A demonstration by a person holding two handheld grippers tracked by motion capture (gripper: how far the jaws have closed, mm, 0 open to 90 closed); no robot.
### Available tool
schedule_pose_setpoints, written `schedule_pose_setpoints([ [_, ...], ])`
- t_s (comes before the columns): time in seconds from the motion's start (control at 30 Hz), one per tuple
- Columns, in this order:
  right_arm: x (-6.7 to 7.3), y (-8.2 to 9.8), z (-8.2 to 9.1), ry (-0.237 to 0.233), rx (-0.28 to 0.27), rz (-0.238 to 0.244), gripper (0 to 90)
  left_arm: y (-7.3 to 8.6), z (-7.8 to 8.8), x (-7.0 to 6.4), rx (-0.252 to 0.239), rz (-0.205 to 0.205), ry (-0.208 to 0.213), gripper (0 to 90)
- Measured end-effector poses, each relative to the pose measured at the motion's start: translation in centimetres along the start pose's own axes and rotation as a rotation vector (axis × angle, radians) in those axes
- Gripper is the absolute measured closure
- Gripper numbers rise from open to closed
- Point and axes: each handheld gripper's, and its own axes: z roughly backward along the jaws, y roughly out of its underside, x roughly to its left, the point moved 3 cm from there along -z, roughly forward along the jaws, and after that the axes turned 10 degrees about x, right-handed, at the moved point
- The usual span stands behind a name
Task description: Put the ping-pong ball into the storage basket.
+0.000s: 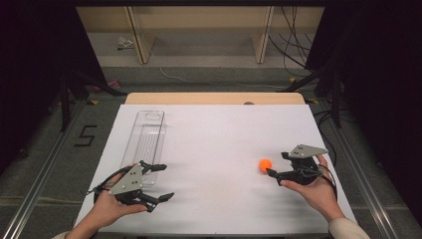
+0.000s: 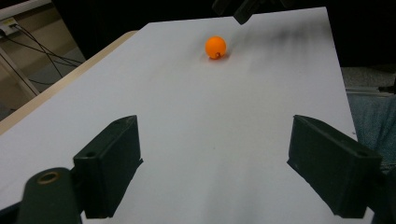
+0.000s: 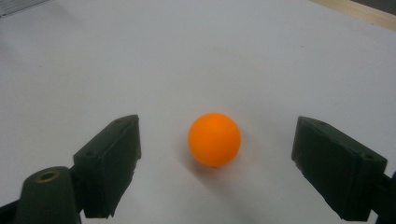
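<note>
A small orange ball (image 1: 265,165) rests on the white tabletop (image 1: 219,134) at the right. My right gripper (image 1: 276,164) is open just to the right of it, its jaws pointing left at the ball. In the right gripper view the ball (image 3: 214,138) lies between the wide-spread jaws of that gripper (image 3: 215,168), touching neither. My left gripper (image 1: 166,181) is open near the front left of the table, with nothing between its jaws. In the left gripper view its own jaws (image 2: 215,172) frame bare table, and the ball (image 2: 215,47) lies far ahead.
A long clear plastic tray (image 1: 144,137) lies on the table's left side, just behind my left gripper. The table's wooden far edge (image 1: 214,98) borders a floor with cables (image 1: 293,55) and shelf legs. A "5" mark (image 1: 85,135) is on the floor at left.
</note>
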Motion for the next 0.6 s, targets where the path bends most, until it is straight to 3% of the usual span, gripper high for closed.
schedule_pose_setpoints([
  [0.6,-0.28,-0.43,-0.96,-0.002,0.018,0.006,16.6,-0.01,0.01,-0.01,0.000,0.000,0.001,16.6],
])
